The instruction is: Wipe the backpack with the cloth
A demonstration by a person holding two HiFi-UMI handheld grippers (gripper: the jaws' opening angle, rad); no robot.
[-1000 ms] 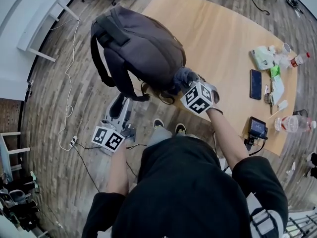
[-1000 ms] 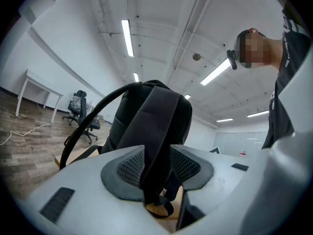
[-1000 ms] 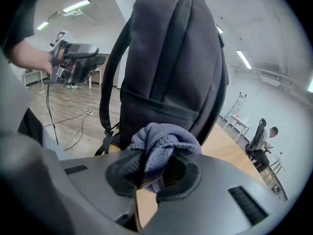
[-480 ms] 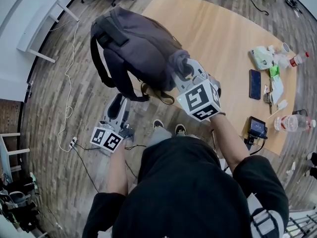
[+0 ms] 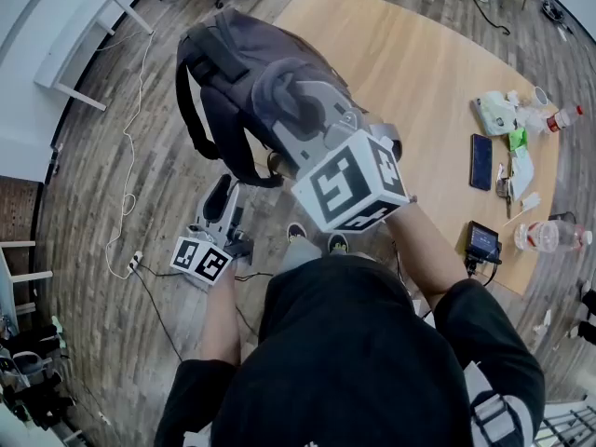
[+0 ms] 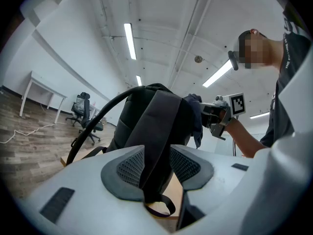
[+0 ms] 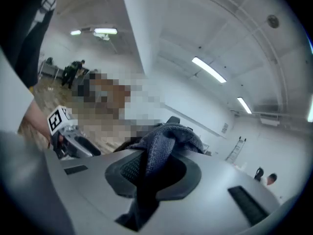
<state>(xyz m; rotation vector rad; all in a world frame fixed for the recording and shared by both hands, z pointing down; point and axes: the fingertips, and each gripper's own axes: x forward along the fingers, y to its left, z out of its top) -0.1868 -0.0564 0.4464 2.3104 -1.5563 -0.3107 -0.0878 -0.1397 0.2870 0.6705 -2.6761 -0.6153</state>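
- The left gripper was low at the left, its jaws partly apart and pinched on a dark shoulder strap that ran between the pads.
- The backpack, dark grey, stood upright at the wooden table's left edge, its straps facing the left gripper.
- The right gripper was raised against the backpack's upper side, with its jaws closed tight on a bunched grey cloth; the cloth lay on the fabric.
- A phone and a bottle lay far right, well apart from the backpack.
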